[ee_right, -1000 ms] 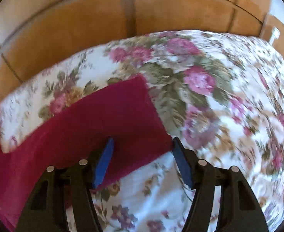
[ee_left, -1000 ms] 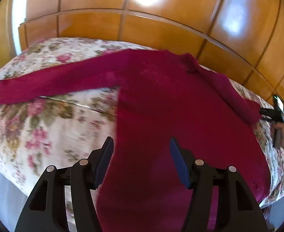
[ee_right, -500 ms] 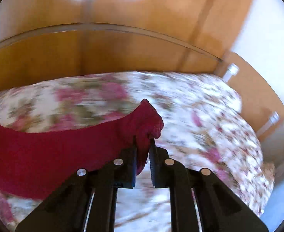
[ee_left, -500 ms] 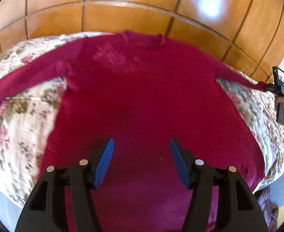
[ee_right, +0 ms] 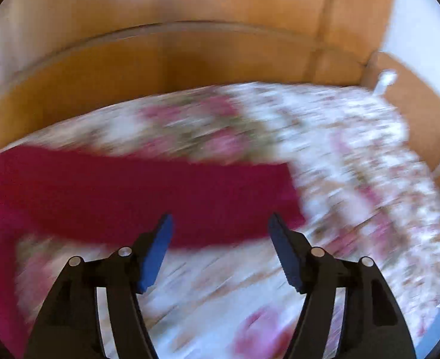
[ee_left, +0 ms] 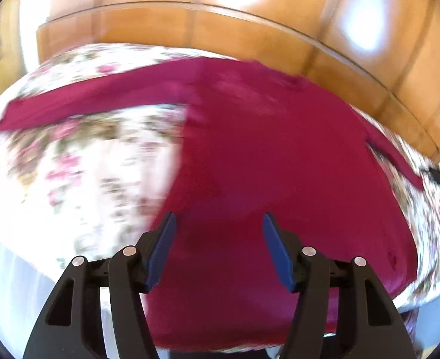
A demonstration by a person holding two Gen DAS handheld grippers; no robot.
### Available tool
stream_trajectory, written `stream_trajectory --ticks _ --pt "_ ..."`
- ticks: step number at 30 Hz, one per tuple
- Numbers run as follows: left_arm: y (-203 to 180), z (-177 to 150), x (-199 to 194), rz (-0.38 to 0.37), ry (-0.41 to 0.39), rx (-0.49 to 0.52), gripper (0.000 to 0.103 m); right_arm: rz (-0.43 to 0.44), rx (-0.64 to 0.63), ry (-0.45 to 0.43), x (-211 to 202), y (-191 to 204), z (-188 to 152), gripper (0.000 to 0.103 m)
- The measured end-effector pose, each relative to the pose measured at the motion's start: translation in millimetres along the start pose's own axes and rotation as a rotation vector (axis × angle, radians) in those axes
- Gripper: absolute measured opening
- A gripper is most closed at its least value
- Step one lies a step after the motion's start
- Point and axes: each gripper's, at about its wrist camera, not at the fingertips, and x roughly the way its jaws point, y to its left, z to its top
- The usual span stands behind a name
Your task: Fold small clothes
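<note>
we see both grippers angled down over bed (ee_right: 354, 161): left gripper (ee_left: 218, 248) jaws apart, empty above red sweater (ee_left: 279, 164); right gripper (ee_right: 220, 248) jaws just opened, sleeve (ee_right: 160, 197) released.

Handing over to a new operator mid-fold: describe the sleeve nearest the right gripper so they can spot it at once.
Start at the flowered bedspread in front of the wooden headboard. Across it lies a dark red sweater, and its sleeve stretches flat toward the right, ending in a squared cuff just ahead of the right gripper. It is the only plain red band on the pink-and-white print.
</note>
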Motion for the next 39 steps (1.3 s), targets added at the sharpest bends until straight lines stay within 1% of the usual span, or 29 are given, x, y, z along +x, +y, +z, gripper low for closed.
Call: stream_trajectory --ticks 1,2,3,5,7,8,9,10,11,12,13,14,16,18,20,22,25,27,29,30,31,34,37,38,39 --pt "13 -2 -5 0.017 -0.004 -0.033 0.066 0.113 -0.043 0.053 -7 20 -20 0.067" --pt "21 -4 -8 0.029 -0.008 -0.053 0.072 0.187 -0.07 0.09 -11 33 -36 0.067" --pt "33 -8 -11 0.044 -0.011 -0.083 0.072 0.256 -0.097 0.13 -15 46 -52 0.067" --pt "47 -15 -9 0.039 0.023 -0.11 0.072 0.386 -0.152 0.212 -26 77 -89 0.065" --pt "53 -24 -6 0.014 0.056 -0.123 0.072 0.485 -0.189 0.274 -35 102 -124 0.063" --pt "53 -29 -5 -0.001 0.068 -0.119 0.072 0.499 -0.211 0.292 -37 112 -138 0.063" --pt "52 -34 -2 -0.014 0.084 -0.104 0.069 0.489 -0.237 0.305 -38 121 -150 0.059" --pt "50 -36 0 -0.017 0.091 -0.091 0.065 0.463 -0.265 0.311 -38 128 -160 0.05" --pt "48 -39 3 -0.016 0.103 -0.077 0.051 0.455 -0.292 0.316 -40 135 -169 0.04" --pt "48 -42 7 -0.024 0.12 -0.074 0.034 0.455 -0.297 0.31 -42 138 -172 0.027" --pt "48 -43 9 -0.04 0.129 -0.081 0.025 0.444 -0.305 0.295 -46 139 -173 0.013" --pt "50 -44 11 -0.068 0.132 -0.095 0.014 0.439 -0.32 0.284 -53 142 -173 0.007" --pt "50 -42 7 -0.079 0.128 -0.092 0.008 0.432 -0.346 0.256 -65 143 -171 0.007" --pt "52 -40 -1 -0.107 0.121 -0.104 0.008 0.455 -0.359 0.227 -79 138 -172 0.006" --pt "58 -42 -7 -0.125 0.136 -0.115 0.007 0.473 -0.374 0.218 -91 134 -177 0.006" --pt "66 -49 -9 -0.131 0.163 -0.135 0.007 0.469 -0.395 0.239 -92 133 -190 0.006" --pt "74 -54 -3 -0.128 0.207 -0.164 0.008 0.441 -0.39 0.297 -73 137 -211 0.006" --pt "74 -53 -3 -0.094 0.228 -0.171 0.008 0.466 -0.36 0.317 -64 136 -211 0.008" --pt "73 -52 -12 -0.054 0.191 -0.141 0.008 0.495 -0.314 0.315 -64 127 -202 0.021" --pt "72 -50 -15 -0.038 0.176 -0.131 0.008 0.493 -0.29 0.301 -65 119 -196 0.045" --pt "71 -48 -19 -0.018 0.156 -0.124 0.008 0.481 -0.259 0.276 -66 110 -188 0.056" --pt "68 -41 -23 0.026 0.117 -0.115 0.008 0.452 -0.116 0.214 -61 74 -160 0.055" --pt "57 -32 -24 0.035 0.081 -0.102 0.008 0.388 0.095 0.149 -44 20 -128 0.055" --pt "52 -28 -24 0.033 0.072 -0.094 0.013 0.374 0.196 0.125 -35 -4 -116 0.056" --pt "45 -23 -24 0.027 0.059 -0.081 0.039 0.361 0.27 0.108 -28 -24 -106 0.056"
